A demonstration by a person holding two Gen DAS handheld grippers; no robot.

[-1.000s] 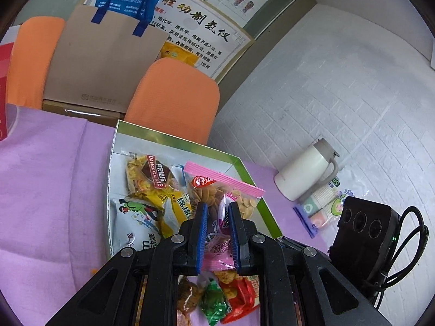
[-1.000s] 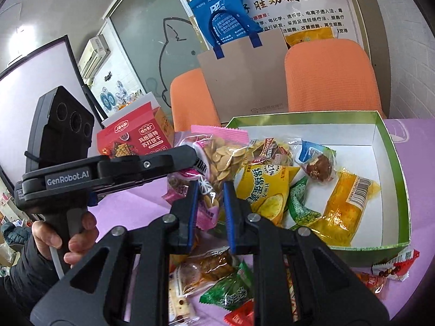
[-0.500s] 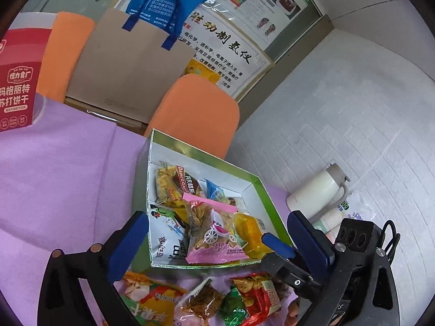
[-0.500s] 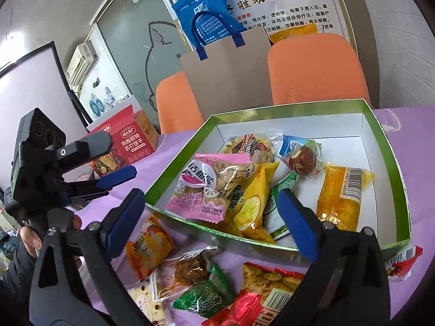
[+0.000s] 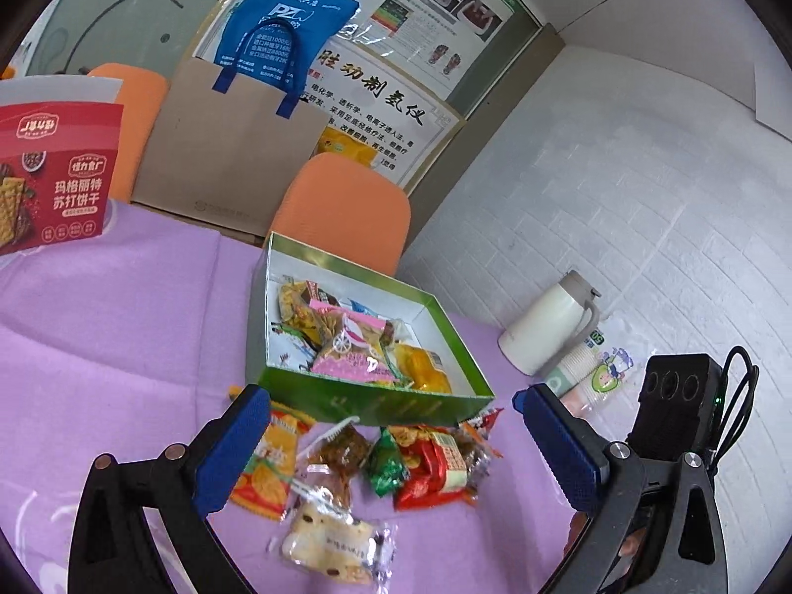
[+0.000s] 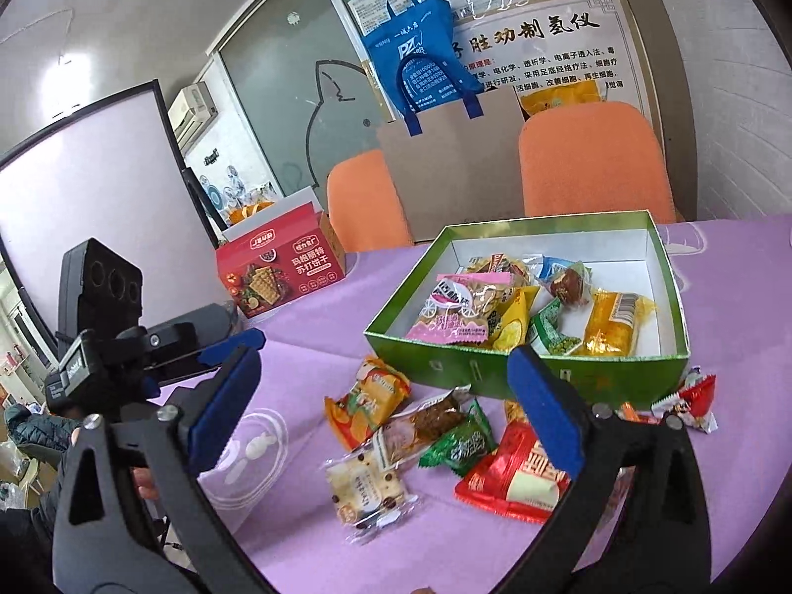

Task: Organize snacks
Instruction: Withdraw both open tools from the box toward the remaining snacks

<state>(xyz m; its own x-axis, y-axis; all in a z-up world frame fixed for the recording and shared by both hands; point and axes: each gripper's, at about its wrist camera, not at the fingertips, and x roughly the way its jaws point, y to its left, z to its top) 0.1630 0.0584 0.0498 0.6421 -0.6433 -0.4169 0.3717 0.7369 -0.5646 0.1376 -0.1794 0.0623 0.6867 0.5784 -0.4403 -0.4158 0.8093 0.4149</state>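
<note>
At twelve o'clock, the green box (image 6: 524,376) is holding several snack packets; loose packets (image 6: 435,435) are lying just before it, awaiting transfer. Left gripper (image 5: 391,445) and right gripper (image 6: 383,408) are hovering, both spread wide and empty.

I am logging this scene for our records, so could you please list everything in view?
green box: 1, green outside, white inside, on the purple cloth, open.
snack packets in the box: at least six, pink, yellow, green, blue, overlapping.
pink packet: 1, on top, near the box's front wall.
loose snack packets: about seven, orange, brown, green, red, white, in front of the box.
red cracker carton: 1, far left on the table.
purple cloth: 1, covering the table.
orange chairs: 2, behind the table.
blue bag: 1, on the wall.
white jug: 1, right of the box.
left gripper: fingers wide apart, empty.
right gripper: fingers wide apart, empty.
</note>
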